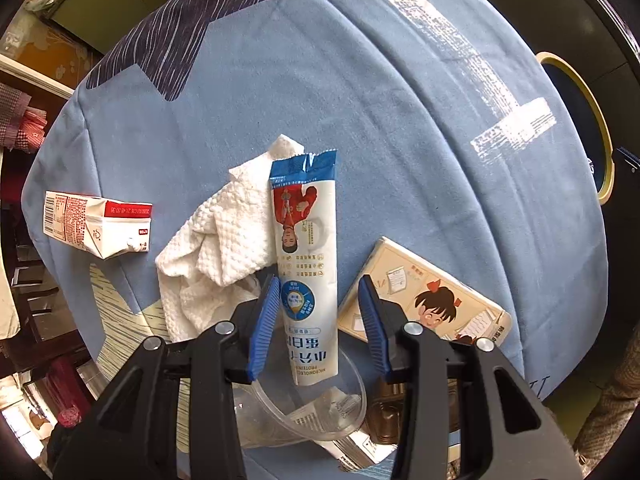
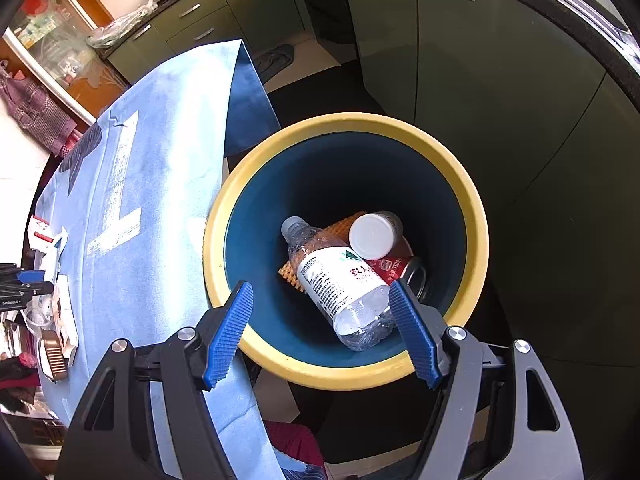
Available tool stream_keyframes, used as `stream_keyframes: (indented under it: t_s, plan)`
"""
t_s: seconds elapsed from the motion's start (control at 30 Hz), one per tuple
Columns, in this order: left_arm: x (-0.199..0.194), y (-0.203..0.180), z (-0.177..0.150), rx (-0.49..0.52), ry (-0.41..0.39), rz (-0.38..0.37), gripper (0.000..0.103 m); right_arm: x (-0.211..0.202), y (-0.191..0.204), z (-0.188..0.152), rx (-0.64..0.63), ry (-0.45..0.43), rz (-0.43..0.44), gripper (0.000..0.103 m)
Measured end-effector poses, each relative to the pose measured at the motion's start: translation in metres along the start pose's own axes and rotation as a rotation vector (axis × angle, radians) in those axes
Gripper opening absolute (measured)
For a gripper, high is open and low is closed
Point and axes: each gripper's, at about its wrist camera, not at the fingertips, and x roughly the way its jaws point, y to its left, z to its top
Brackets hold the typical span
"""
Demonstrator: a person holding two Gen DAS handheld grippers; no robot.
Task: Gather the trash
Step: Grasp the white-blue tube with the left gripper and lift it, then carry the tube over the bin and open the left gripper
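In the left wrist view my left gripper (image 1: 318, 316) is open over the blue tablecloth (image 1: 360, 100), its jaws either side of a white-and-blue sachet wrapper (image 1: 306, 256). A crumpled white paper towel (image 1: 218, 256) lies left of the wrapper. A red-and-white carton (image 1: 98, 226) lies further left, a tissue pack with a cartoon girl (image 1: 428, 298) to the right. In the right wrist view my right gripper (image 2: 322, 332) is open and empty above the yellow-rimmed blue bin (image 2: 476, 216). The bin holds a clear water bottle (image 2: 344, 284), a white-capped bottle (image 2: 374, 236) and a can.
A clear plastic cup (image 1: 316, 412) and a brown tray (image 1: 384, 420) lie under the left gripper. The bin rim (image 1: 592, 120) shows past the table's right edge. Green kitchen cabinets (image 2: 480, 80) stand behind the bin. The table edge (image 2: 224, 184) adjoins the bin.
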Motion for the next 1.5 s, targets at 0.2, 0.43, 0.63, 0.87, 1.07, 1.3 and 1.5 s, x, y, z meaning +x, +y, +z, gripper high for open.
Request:
stream_keyframes:
  t_s: [0.2,0.43,0.63,0.87,1.07,1.3,1.5]
  plan:
    - [-0.002,-0.001,0.003,0.015,-0.009,-0.012,0.021,-0.003,-0.003,0.0,0.007,-0.007,0.001,0.07]
    - [-0.038,-0.009,0.0,0.04,-0.078,-0.044,0.02,-0.005,-0.003,-0.002,0.005,-0.012,0.011,0.07]
    - [-0.079,-0.033,0.005,0.098,-0.162,-0.073,0.02,-0.011,-0.004,-0.003,0.009,-0.027,0.014,0.07]
    - [-0.104,-0.121,0.035,0.257,-0.191,-0.119,0.019,-0.032,-0.017,-0.013,0.028,-0.068,0.023,0.07]
    - [-0.108,-0.171,0.049,0.341,-0.189,-0.108,0.015,-0.037,-0.029,-0.025,0.034,-0.073,0.045,0.07]
    - [-0.127,-0.211,0.059,0.403,-0.234,-0.125,0.015,-0.042,-0.044,-0.03,0.057,-0.093,0.056,0.07]
    - [-0.141,-0.253,0.077,0.449,-0.27,-0.143,0.015,-0.061,-0.058,-0.043,0.073,-0.129,0.033,0.07]
